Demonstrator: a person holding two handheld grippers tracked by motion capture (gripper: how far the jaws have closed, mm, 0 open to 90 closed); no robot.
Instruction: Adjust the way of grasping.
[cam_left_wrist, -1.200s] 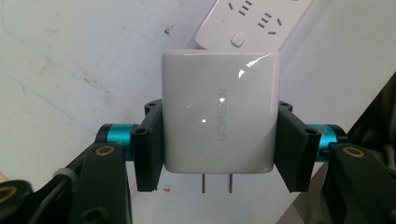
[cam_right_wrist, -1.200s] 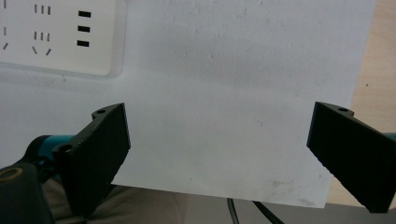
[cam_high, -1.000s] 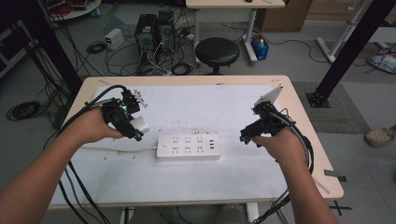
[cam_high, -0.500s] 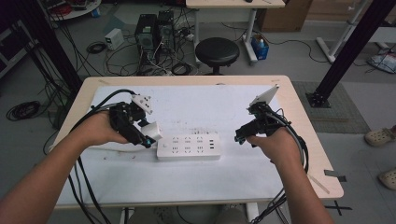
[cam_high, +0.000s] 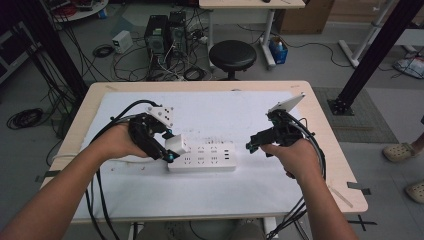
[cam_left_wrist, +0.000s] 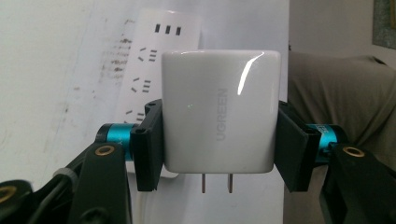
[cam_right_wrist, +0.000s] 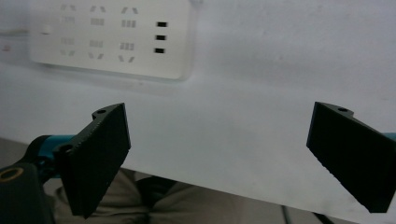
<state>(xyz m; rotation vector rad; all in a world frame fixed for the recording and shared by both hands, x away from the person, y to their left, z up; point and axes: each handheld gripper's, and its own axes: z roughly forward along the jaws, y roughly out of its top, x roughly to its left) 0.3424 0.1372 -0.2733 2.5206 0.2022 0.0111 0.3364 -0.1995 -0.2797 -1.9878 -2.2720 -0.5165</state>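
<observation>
A white power strip (cam_high: 202, 156) lies flat in the middle of the white table (cam_high: 240, 195). My left gripper (cam_high: 170, 149) is shut on a white UGREEN charger (cam_left_wrist: 219, 112), its two pads pressing the charger's sides. The charger (cam_high: 176, 144) hangs just over the strip's left end, its two prongs (cam_left_wrist: 216, 183) bare. The strip (cam_left_wrist: 149, 60) lies beyond it in the left gripper view. My right gripper (cam_high: 251, 147) hovers open just right of the strip, nothing between its pads (cam_right_wrist: 100, 154). The strip's (cam_right_wrist: 112, 37) socket face lies ahead of those jaws.
Black cables (cam_high: 107, 135) trail from both grippers across the table and off its near edge. A round black stool (cam_high: 232, 55) and computer cases (cam_high: 165, 35) stand on the floor beyond the far edge. A black frame post (cam_high: 370, 55) rises at the right.
My left gripper has carried the charger rightward and slightly down, from the table's left part to over the strip's left end. The right gripper has stayed where it was.
</observation>
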